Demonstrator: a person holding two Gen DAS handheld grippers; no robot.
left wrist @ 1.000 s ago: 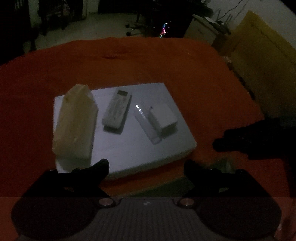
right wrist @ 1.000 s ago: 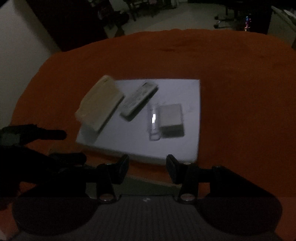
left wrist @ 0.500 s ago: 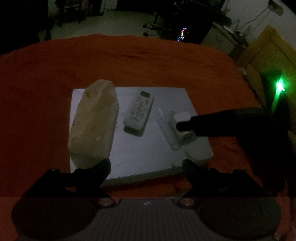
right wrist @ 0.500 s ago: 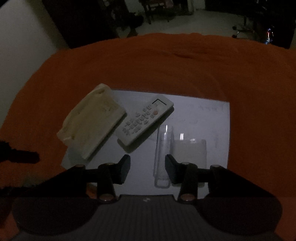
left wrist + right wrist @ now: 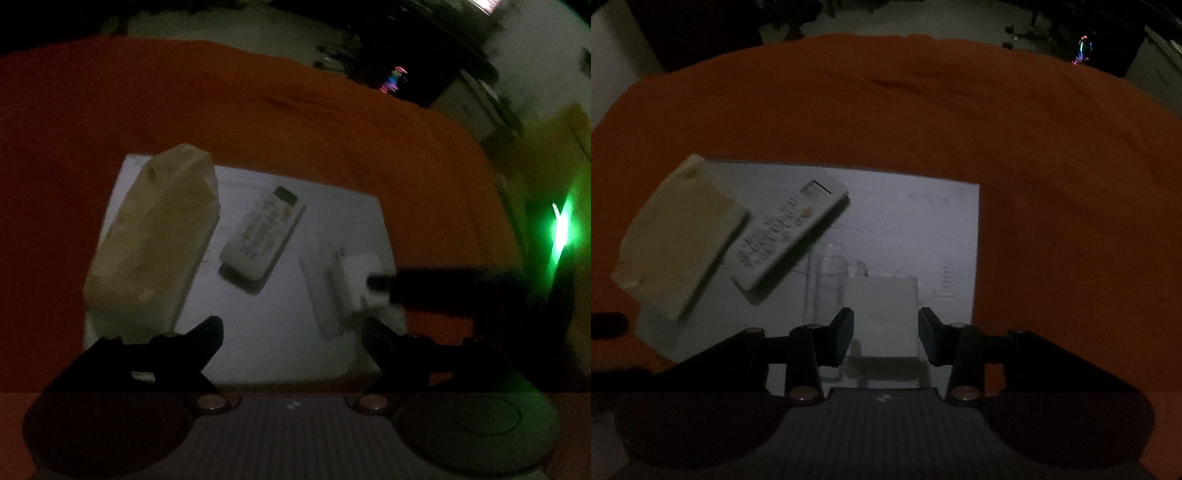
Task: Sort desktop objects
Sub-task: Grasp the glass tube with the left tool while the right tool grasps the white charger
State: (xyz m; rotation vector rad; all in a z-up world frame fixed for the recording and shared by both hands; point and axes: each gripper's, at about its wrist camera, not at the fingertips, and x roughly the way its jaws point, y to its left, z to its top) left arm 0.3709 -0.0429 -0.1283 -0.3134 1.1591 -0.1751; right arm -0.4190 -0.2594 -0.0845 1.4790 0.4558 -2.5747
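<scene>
The work surface is covered by an orange cloth [image 5: 923, 122]. A white board [image 5: 905, 206] lies flat on the cloth and carries four items.

Right wrist view, positions read from the centre of the board:
- A cream packet [image 5: 679, 240] lies at about 9 o'clock, overhanging the board's left edge.
- A white remote control [image 5: 790, 236] lies just beside the packet, toward the centre, button face up, its display end pointing to about 1 o'clock.
- A clear narrow case [image 5: 823, 280] lies at about 6 o'clock, long axis running 12 to 6. Blur hides its detail.
- A small white box [image 5: 882, 314] lies against the right side of the clear case, at about 5 o'clock.

The right gripper [image 5: 885, 332] points steeply down over the white box. Its two fingers straddle the box, one on each side. The jaws are closing, with the box between them. A narrow gap shows at each pad, so a firm grip cannot be confirmed.

In the left wrist view, the left gripper [image 5: 291, 339] hovers over the near edge of the board [image 5: 266, 325]. Its jaws stand wide and are closing slightly, with nothing between them. The packet [image 5: 155, 243] lies at 10 o'clock from the fingertips, the remote control [image 5: 264, 234] at 12 o'clock, the clear case [image 5: 317, 291] and white box [image 5: 354, 280] at 1 o'clock. The other gripper enters from 3 o'clock as a dark shape reaching the box. A green light [image 5: 561, 229] glows at the right edge.
</scene>
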